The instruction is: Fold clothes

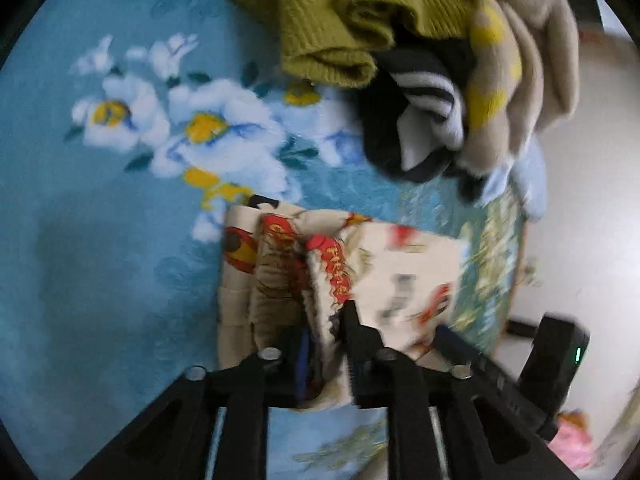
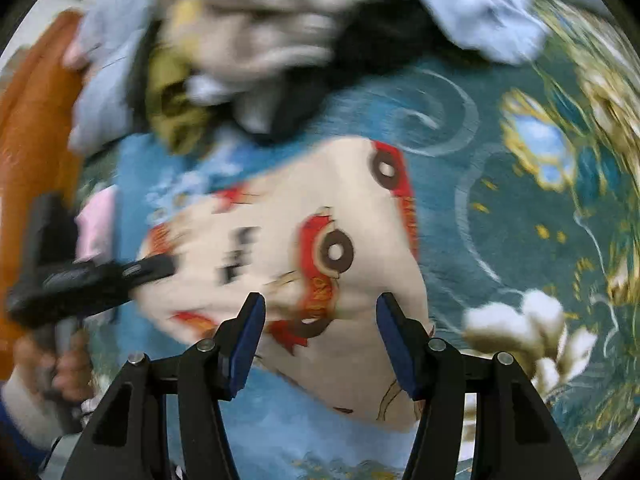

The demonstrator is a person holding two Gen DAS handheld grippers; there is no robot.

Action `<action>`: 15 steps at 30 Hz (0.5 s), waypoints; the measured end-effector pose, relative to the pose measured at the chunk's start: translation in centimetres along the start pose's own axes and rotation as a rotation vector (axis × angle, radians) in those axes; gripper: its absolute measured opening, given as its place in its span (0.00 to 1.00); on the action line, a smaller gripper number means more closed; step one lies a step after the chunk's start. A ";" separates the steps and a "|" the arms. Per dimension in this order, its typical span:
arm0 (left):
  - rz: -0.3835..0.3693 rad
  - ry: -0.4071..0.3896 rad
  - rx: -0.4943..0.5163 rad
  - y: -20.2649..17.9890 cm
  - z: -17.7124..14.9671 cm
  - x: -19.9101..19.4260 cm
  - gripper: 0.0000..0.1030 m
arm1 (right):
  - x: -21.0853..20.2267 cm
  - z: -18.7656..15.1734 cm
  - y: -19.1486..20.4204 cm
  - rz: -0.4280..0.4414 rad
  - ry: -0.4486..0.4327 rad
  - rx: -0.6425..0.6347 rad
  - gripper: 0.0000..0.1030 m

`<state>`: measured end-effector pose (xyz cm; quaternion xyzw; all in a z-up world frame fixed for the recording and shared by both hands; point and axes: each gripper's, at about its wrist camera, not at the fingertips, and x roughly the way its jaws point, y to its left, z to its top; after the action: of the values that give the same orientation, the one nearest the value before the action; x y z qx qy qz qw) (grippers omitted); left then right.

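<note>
A cream garment with red and orange cartoon prints (image 1: pixel 400 264) lies bunched in folds on the blue floral blanket (image 1: pixel 100 220). My left gripper (image 1: pixel 326 336) is shut on one raised fold of it at the near edge. In the right wrist view the same cream garment (image 2: pixel 280 208) spreads flat and blurred. My right gripper (image 2: pixel 320 308) hovers just above its near part, open, with nothing between the blue pads (image 2: pixel 248 336). The left gripper (image 2: pixel 152 266) reaches onto the garment's left side, held by a hand (image 2: pixel 68 364).
A heap of clothes sits at the blanket's far side: an olive knit (image 1: pixel 340 12), a black-and-white striped piece (image 1: pixel 420 120) and a beige garment (image 1: pixel 532 60). A light-blue cloth (image 2: pixel 480 8) lies beside them. The blanket's edge and pale floor (image 1: pixel 592 200) are at the right.
</note>
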<state>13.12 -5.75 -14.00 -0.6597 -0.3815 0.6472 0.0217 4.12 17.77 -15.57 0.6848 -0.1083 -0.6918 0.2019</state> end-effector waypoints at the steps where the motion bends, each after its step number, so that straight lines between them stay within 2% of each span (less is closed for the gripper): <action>1: 0.026 0.007 0.002 0.3 0.0 0.2 0.35 | 0.3 0.0 -0.9 -0.012 0.007 0.033 0.57; 3: 0.063 0.014 -0.026 1.2 0.0 0.9 0.46 | 0.9 0.1 -1.5 -0.009 0.018 0.054 0.57; 5: 0.074 0.013 -0.066 1.7 -0.1 1.4 0.51 | 1.3 0.3 -1.8 -0.010 0.035 0.065 0.58; 7: 0.052 0.004 -0.083 1.4 -0.3 1.3 0.52 | 0.6 0.4 -1.7 0.008 0.038 0.051 0.58; 9: 0.033 -0.009 -0.070 0.9 -0.5 1.0 0.63 | -1.1 0.3 -1.6 0.052 0.010 0.032 0.58; 11: 0.001 -0.005 -0.068 0.8 -0.8 1.0 0.69 | -2.8 -0.1 -2.6 0.050 -0.027 0.035 0.58; 13: -0.004 0.011 -0.066 0.7 -1.2 1.7 0.71 | -3.3 -0.4 -4.3 0.028 -0.026 0.078 0.59; 15: 0.059 0.013 -0.016 -0.3 -1.8 2.6 0.71 | -2.8 -0.6 -6.0 -0.007 0.006 0.132 0.59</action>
<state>14.25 -3.33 -15.71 -0.6750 -0.3665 0.6403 -0.0003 3.88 24.44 -15.58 0.6992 -0.1508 -0.6817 0.1542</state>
